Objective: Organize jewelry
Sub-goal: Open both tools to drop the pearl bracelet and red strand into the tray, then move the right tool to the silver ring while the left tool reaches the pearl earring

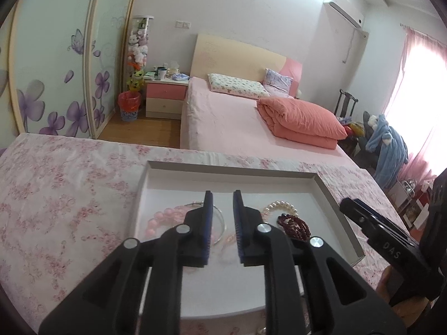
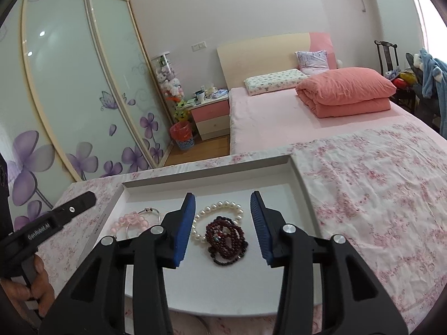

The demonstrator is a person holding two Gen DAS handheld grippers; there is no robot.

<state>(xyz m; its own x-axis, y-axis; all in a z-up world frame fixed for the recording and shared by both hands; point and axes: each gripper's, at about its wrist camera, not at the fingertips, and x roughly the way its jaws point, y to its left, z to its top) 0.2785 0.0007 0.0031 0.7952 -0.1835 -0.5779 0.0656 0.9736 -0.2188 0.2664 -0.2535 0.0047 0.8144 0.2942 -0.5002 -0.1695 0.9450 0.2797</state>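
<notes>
left wrist view: my left tongs (image 1: 223, 195) released, narrow gap, nothing gripped, over white tray (image 1: 339, 195) on floral-covered worktop (image 1: 56, 195). pink bead bracelet (image 1: 162, 217) and thin metal bangle (image 1: 220, 215) lie just beyond and below left finger.
right wrist view: my right tongs (image 2: 222, 196) released wider, empty. dark red bead coil (image 2: 226, 236) heaped, straight ahead between fingers, overlapping pearl bracelet (image 2: 218, 209). right hand nearer to it.

White tray (image 2: 300, 178), dark red beads (image 2: 226, 237) (garnet-like), white pearls (image 2: 220, 205), pink floral cloth (image 2: 377, 181)
</notes>
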